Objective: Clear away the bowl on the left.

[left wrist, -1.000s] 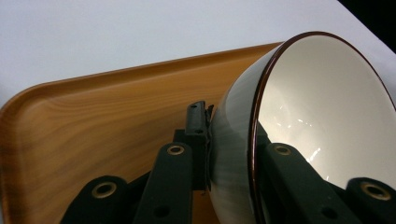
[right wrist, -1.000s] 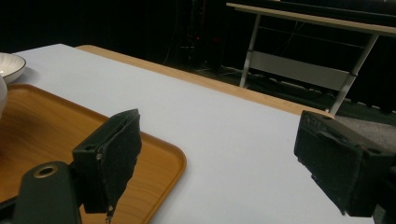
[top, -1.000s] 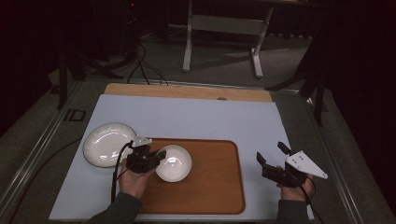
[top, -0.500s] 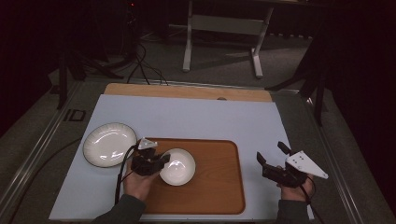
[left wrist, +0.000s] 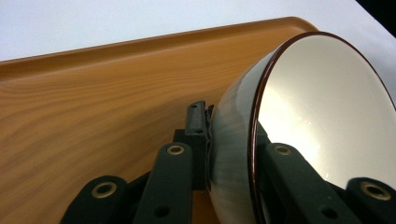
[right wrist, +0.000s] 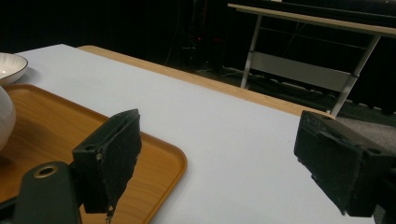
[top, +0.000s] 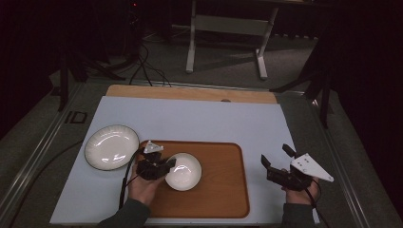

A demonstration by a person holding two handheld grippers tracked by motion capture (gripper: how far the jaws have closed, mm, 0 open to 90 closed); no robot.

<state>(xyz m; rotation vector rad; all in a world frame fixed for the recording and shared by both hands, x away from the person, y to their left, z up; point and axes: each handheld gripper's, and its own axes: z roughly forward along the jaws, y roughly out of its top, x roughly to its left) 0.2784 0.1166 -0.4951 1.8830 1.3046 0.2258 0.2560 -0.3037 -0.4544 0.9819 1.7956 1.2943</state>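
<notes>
White bowl [top: 183, 171] in left gripper [top: 167, 166] jaws, "ID" mark [top: 76, 117] on table edge

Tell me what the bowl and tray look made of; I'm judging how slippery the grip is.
Bowl: probably glazed ceramic, glossy cream inside with a dark rim, its outside mirroring the tray. Tray: wood-grain look with a smooth satin sheen, possibly laminate or plastic rather than wood.
</notes>
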